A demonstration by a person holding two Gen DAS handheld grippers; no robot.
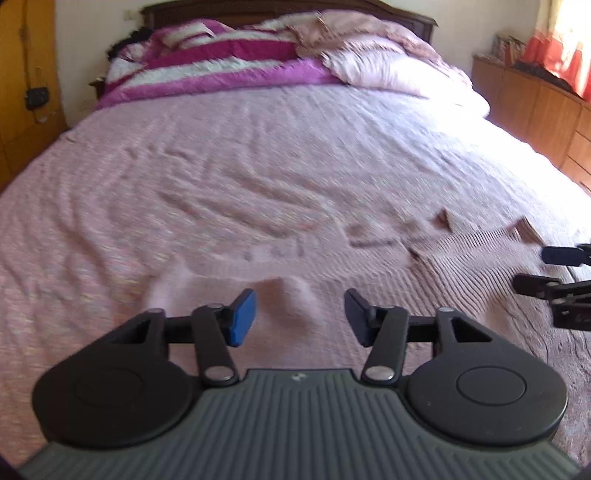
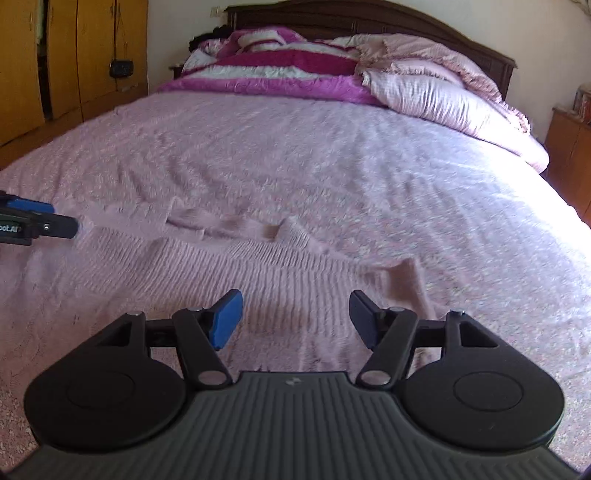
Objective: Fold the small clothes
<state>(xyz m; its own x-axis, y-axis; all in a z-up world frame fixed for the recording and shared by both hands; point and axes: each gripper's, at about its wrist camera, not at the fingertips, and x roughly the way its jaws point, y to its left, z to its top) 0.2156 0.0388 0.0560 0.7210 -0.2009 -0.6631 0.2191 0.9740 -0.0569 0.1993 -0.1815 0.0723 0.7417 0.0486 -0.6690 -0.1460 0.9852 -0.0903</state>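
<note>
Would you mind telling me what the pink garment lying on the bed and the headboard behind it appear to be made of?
The garment looks like a soft ribbed knit, probably wool or acrylic: fine parallel ribs run across it and its finish is matte. The headboard looks like dark-stained wood with a slight sheen: its top is curved and its face panelled. Motion blur leaves the exact fibre open.

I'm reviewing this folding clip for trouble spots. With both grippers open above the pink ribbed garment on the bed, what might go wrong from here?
1. The ribbed garment nearly matches the pink bedspread, so a pinch may catch the bedspread too.
2. Its far edge lies rumpled; a fold over it may set creases.
3. The left gripper and right gripper, both open and empty, work side by side and could bump.
</note>
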